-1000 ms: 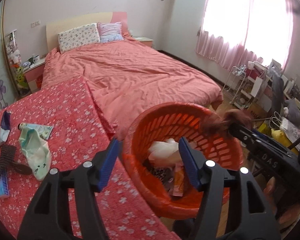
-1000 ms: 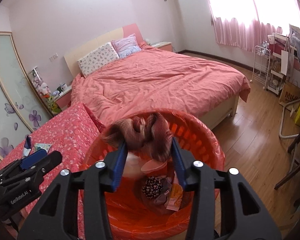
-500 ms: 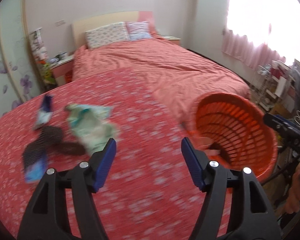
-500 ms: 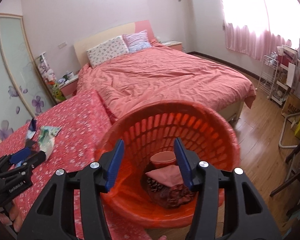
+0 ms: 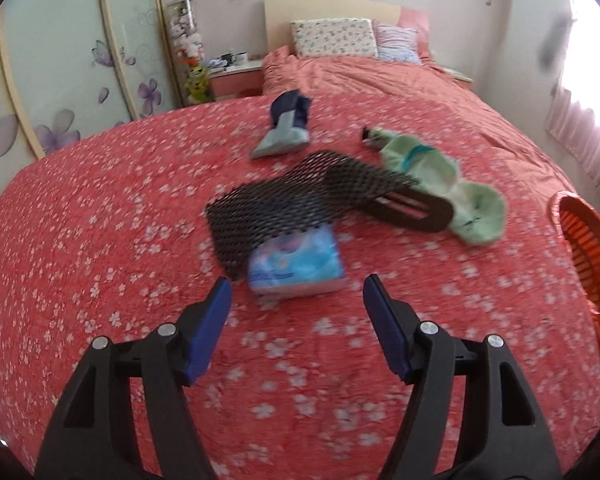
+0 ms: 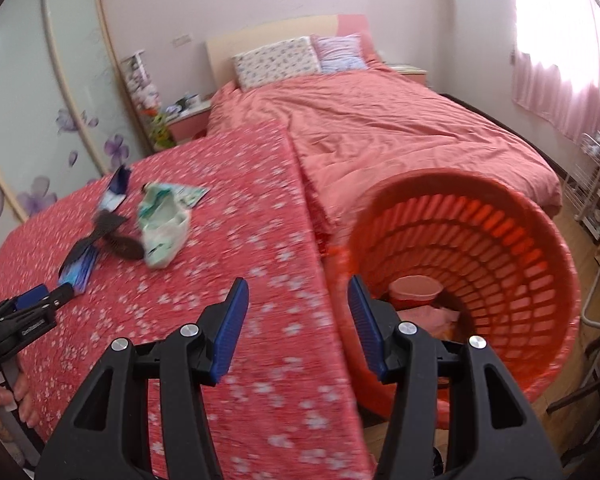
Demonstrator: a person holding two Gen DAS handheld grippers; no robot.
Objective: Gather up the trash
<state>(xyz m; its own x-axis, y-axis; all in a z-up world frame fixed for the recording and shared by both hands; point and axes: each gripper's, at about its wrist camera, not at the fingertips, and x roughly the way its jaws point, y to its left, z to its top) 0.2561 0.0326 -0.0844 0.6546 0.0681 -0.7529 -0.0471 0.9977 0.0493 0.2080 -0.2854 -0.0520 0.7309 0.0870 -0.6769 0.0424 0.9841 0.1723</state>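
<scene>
Left wrist view: left gripper (image 5: 297,302) hangs over the desk (image 5: 100,240) with its flowered red cloth, jaws spread wide and holding nothing.
Landmark: blue tissue packet (image 5: 296,266), lying flat on the cloth just ahead of the gap between the left jaws, not touched by them.
Black mesh sheet (image 5: 276,204): directly behind the tissue packet, its near edge lying over the packet's far edge.
Dark brush (image 5: 404,202): behind and to the right of the tissue packet, one end overlapping the mesh sheet.
Pale green sock (image 5: 452,196): right of the tissue packet and farther back, partly under the brush's handle end.
Navy and grey pouch (image 5: 286,130): well behind the tissue packet, past the mesh sheet.
Orange basket (image 5: 580,256): far right of the tissue packet, at the desk's edge, only partly in frame.
Right wrist view: right gripper (image 6: 298,318) is over the desk's right edge, jaws apart and empty.
Orange basket, right view (image 6: 500,216): tilted toward the camera just beside the right jaw, with pink items and other trash at the bottom.
Bed (image 6: 400,128): behind both desk and basket, under a salmon cover.
Focus: both views are motion-blurred, so fine detail on the trash cannot be read.
</scene>
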